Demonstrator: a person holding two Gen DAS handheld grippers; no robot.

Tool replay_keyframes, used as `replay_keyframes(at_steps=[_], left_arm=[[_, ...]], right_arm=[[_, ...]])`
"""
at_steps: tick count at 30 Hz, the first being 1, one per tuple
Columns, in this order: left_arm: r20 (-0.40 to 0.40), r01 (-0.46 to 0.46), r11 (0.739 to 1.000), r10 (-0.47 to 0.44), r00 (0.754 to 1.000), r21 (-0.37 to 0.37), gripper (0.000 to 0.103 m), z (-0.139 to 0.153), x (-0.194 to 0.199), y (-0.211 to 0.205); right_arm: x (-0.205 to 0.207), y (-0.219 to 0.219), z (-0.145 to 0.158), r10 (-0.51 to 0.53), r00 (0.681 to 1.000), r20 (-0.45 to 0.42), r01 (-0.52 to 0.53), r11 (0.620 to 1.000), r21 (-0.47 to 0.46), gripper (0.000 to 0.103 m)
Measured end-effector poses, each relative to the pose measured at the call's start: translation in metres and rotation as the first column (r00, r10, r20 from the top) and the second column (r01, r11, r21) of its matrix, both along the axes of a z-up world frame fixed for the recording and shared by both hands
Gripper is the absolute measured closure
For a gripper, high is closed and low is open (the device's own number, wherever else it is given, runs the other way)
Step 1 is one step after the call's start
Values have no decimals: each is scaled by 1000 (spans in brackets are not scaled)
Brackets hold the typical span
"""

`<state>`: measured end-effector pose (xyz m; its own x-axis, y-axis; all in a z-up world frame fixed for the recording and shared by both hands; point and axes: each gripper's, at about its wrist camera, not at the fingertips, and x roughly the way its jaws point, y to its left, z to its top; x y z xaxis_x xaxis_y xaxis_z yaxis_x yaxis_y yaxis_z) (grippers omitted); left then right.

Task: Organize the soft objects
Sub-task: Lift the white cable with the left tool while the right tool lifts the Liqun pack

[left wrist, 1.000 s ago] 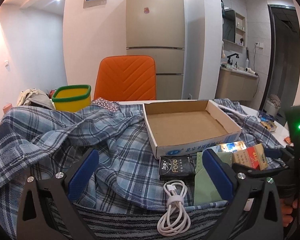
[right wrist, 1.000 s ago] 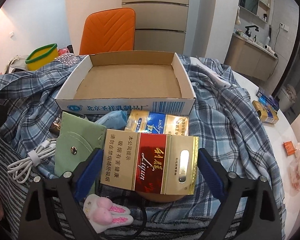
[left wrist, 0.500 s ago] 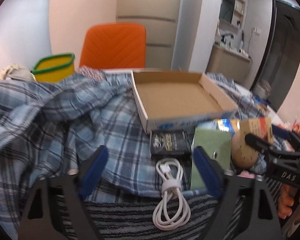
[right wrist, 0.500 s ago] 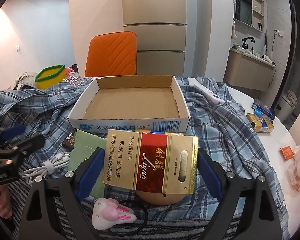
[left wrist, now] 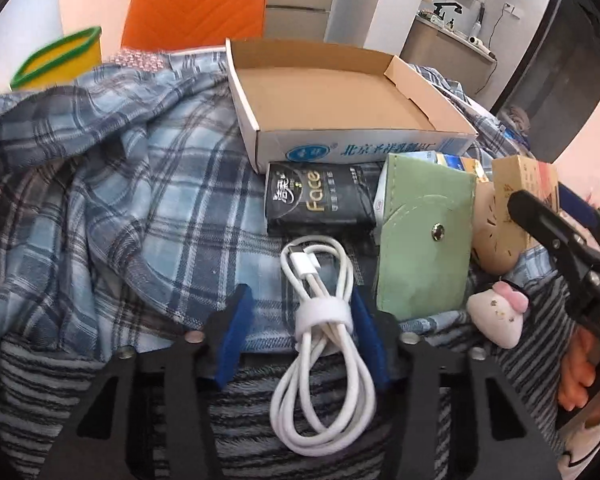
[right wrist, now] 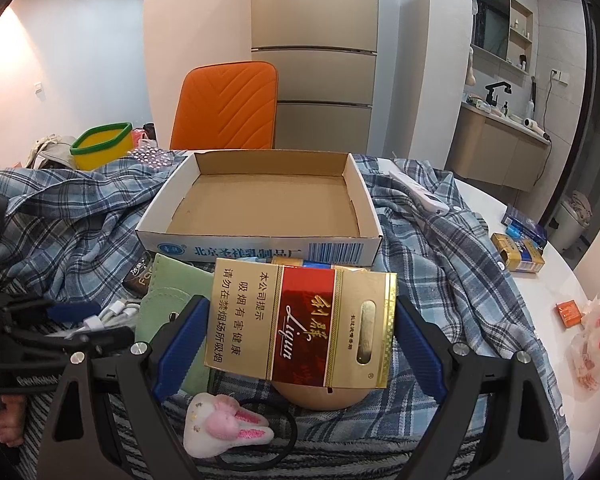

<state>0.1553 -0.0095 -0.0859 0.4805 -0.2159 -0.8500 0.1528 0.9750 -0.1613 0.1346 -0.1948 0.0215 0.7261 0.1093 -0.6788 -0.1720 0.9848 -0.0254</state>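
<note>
The left gripper (left wrist: 300,320) points steeply down at a coiled white charging cable (left wrist: 320,344) bound by a white strap. Its jaws have just been closing and now stand narrow around the bundle at the strap: the right blue pad (left wrist: 366,336) lies against the cable's edge, while the left pad (left wrist: 234,336) sits clear of it over the cloth, so the cable is bracketed but not yet pinched. The cable lies on a grey striped blanket (left wrist: 60,380), at the edge of a blue plaid shirt (left wrist: 120,200) spread over the desk (right wrist: 500,292).

Just beyond the cable lie a black tissue pack (left wrist: 320,200) and a green snap pouch (left wrist: 424,248), both in front of an empty cardboard tray (left wrist: 324,92).

The right gripper (right wrist: 300,320) holds a gold and red cigarette box (right wrist: 300,320) between its widely set blue pads, lifted above a tan round object (right wrist: 320,396) and in front of the tray. Below it lies a white plush bunny (right wrist: 220,432) with pink ears, on a black hair tie. A person's fingers (left wrist: 580,380) grip the right gripper's handle.

Farther back stand an orange chair (right wrist: 228,108) and a yellow basket (right wrist: 104,146) with a green rim.
</note>
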Motion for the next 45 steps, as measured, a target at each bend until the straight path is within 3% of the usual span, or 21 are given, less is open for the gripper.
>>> replay_keyframes(at_steps=[3, 11, 14, 17, 22, 28, 34, 36, 41, 45], left_arm=[[20, 5, 1000, -4, 1000, -16, 80, 3, -1, 1], [204, 0, 1000, 3, 979, -11, 80, 29, -14, 3], [327, -5, 1000, 7, 945, -7, 80, 46, -27, 2], [447, -13, 1000, 11, 895, 0, 80, 61, -40, 0], [568, -3, 1000, 12, 823, -17, 80, 76, -57, 0], [606, -18, 1000, 27, 795, -21, 80, 79, -60, 2], [626, -49, 999, 45, 779, -11, 80, 90, -77, 1], [626, -46, 998, 56, 778, -32, 80, 100, -84, 1], [681, -74, 997, 47, 730, 12, 80, 129, -91, -6], [716, -78, 997, 69, 695, -20, 80, 158, -88, -4]], right_arm=[[0, -1, 0, -2, 1000, 1, 2, 1000, 3, 11], [-12, 3, 7, 10, 997, 71, -9, 1000, -16, 11], [-18, 6, 12, 28, 994, 109, -27, 1000, -13, 11], [-24, 6, 18, 43, 988, 149, -45, 999, 5, 11], [-33, 5, 26, 51, 977, 206, -58, 998, 29, 11], [-44, 8, 32, 67, 960, 271, -77, 997, 26, 11], [-49, 3, 40, 67, 961, 270, -85, 995, 55, 11], [-54, -1, 50, 68, 956, 284, -89, 994, 63, 11], [-69, -6, 87, 55, 926, 373, -77, 996, 43, 11], [-90, -12, 133, 37, 873, 487, -76, 995, 62, 11]])
